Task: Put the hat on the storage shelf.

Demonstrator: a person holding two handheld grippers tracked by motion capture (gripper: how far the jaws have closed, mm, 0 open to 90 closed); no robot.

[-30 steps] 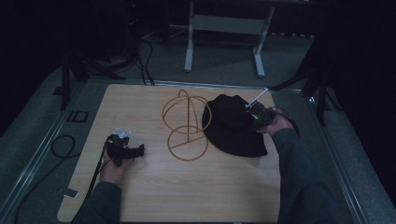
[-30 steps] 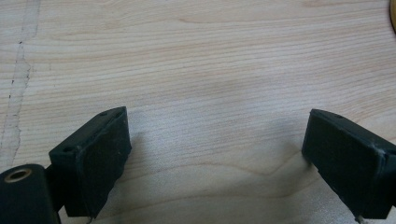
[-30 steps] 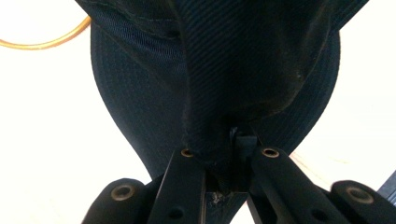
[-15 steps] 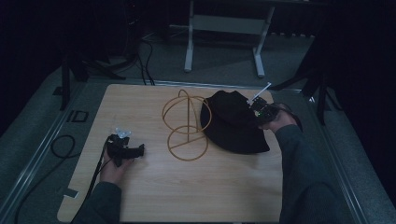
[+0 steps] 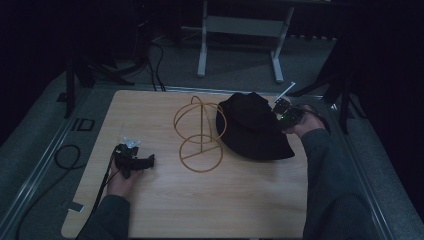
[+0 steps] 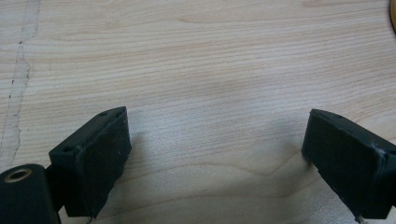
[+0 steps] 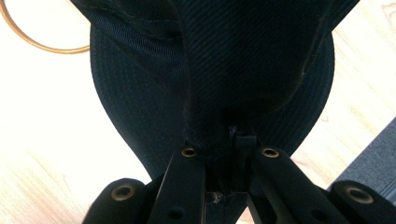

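Pale wood grain runs under the left gripper (image 6: pixel 215 154), whose two black jaws stand wide apart over the bare table (image 6: pixel 201 60), nothing between them. From above, this gripper (image 5: pixel 134 161) lies low at the table's left side, held in the left hand (image 5: pixel 121 181), a cable trailing back from it toward the near edge.

Farther in, near the middle of the table (image 5: pixel 215 210), stands a golden wire stand (image 5: pixel 200 132): a flat ring on the wood with an upright hoop rising from it.

Just right of the stand lies a black hat (image 5: pixel 252 127), its brim spread on the wood. The right gripper (image 5: pixel 283 113), held by the right hand (image 5: pixel 300 122), is at the hat's far right side. Seen from that gripper (image 7: pixel 229 140), its jaws are clenched on a fold of the hat (image 7: pixel 210 70), the fabric pinched and drawn up between them. An arc of the stand's ring (image 7: pixel 32 37) shows at the upper left, just beside the brim.
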